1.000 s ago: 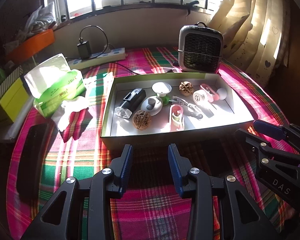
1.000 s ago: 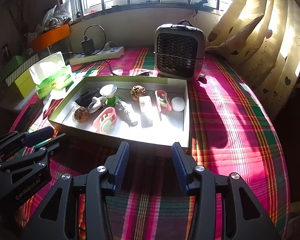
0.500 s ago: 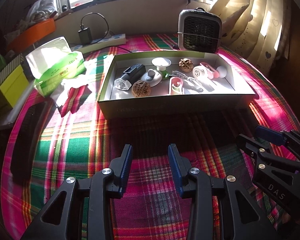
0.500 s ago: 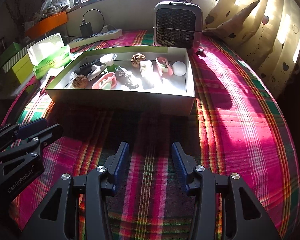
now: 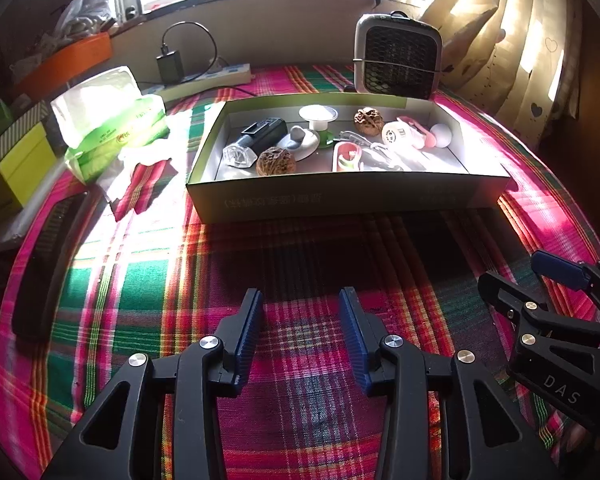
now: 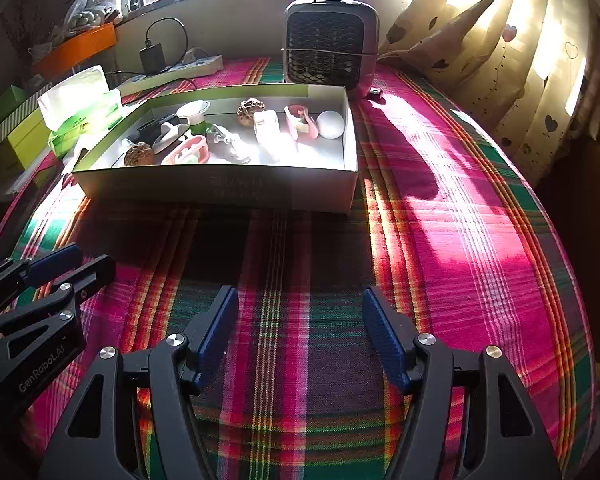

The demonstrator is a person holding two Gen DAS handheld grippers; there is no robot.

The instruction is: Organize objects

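Both hand-held grippers, left (image 5: 300,312) and right (image 6: 300,312), have just spread, empty, short of the box (image 5: 348,196). Crowded contents risk a nudged neighbour.

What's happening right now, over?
Left gripper and right gripper empty, jaws just opened wider, above the plaid cloth. Box ahead, full of small items, untouched. Nothing in the way.

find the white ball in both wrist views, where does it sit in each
Left wrist: white ball at the box's far right end, upper right of centre.
Right wrist: white ball in the box's far right corner, above centre.
Shared landmark: grey heater behind the box.
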